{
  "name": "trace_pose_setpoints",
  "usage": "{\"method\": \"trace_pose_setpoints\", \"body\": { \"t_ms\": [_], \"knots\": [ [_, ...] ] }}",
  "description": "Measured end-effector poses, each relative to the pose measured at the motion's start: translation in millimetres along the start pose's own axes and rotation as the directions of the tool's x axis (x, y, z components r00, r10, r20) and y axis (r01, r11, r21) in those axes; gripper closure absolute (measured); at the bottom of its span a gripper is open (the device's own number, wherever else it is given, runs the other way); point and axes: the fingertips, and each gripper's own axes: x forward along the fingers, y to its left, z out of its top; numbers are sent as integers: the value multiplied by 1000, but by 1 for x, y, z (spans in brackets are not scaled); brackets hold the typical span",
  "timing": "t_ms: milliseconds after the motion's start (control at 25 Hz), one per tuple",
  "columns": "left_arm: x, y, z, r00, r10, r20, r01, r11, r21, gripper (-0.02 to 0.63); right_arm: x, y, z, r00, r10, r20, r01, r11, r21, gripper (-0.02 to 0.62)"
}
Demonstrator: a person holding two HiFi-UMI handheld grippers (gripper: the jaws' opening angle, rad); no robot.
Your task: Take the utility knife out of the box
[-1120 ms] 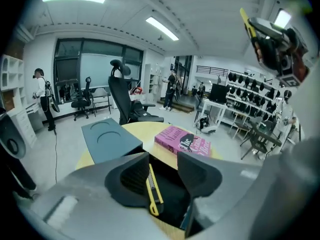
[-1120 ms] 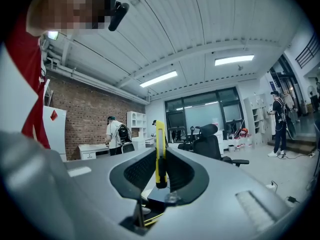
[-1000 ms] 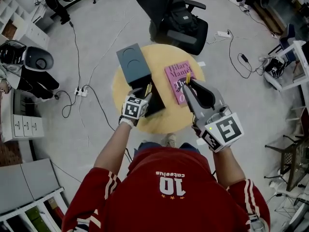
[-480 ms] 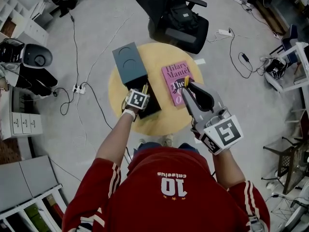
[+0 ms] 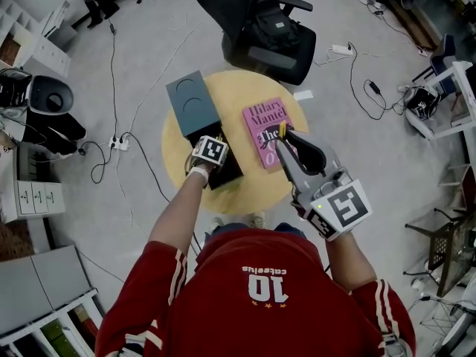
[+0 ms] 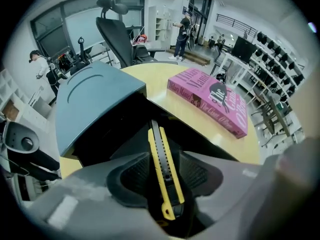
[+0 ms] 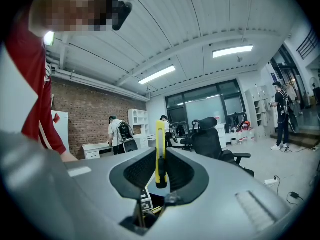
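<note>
A black open box (image 5: pixel 226 172) with a blue-grey lid (image 5: pixel 192 103) sits on the round yellow table (image 5: pixel 245 190). My left gripper (image 5: pixel 210 153) points steeply down into it. In the left gripper view a yellow and black utility knife (image 6: pixel 159 144) lies in the box (image 6: pixel 112 129), between the jaws of the left gripper (image 6: pixel 162 165). Those jaws have just been opening and stand wide, with a gap on each side of the knife. My right gripper (image 5: pixel 285 134) is held level above the table, shut on a second yellow knife (image 7: pixel 160 149) that stands upright between the pads of the right gripper (image 7: pixel 160 173).
A pink book (image 5: pixel 265 129) lies on the table to the right of the box. A black office chair (image 5: pixel 260 28) stands beyond the table. Cables and a power strip (image 5: pixel 120 143) lie on the floor at left. People stand far off by shelves.
My left gripper has sunk toward the black box and tipped to point down into it. The right gripper, with its knife, has drifted slightly left.
</note>
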Motion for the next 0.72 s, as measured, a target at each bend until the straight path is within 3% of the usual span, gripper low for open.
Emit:
{"method": "trace_pose_setpoints", "body": {
  "t_ms": [120, 280, 360, 720],
  "knots": [
    [10, 8, -3, 997, 51, -52, -50, 999, 17, 413, 0, -2, -1, 1000, -4, -1, 4, 1000, 5, 540],
    [10, 7, -2, 996, 47, -70, -47, 999, -4, 421, -3, -5, -3, 1000, -16, -2, 16, 1000, 7, 540],
    [11, 8, -2, 997, 48, -64, -50, 999, -22, 459, -3, -6, -4, 1000, -21, -5, 22, 1000, 8, 540],
    [-16, 7, -2, 999, 26, -21, -27, 997, -76, 474, -3, 0, -1, 1000, -29, -4, 29, 1000, -3, 540]
  ]
}}
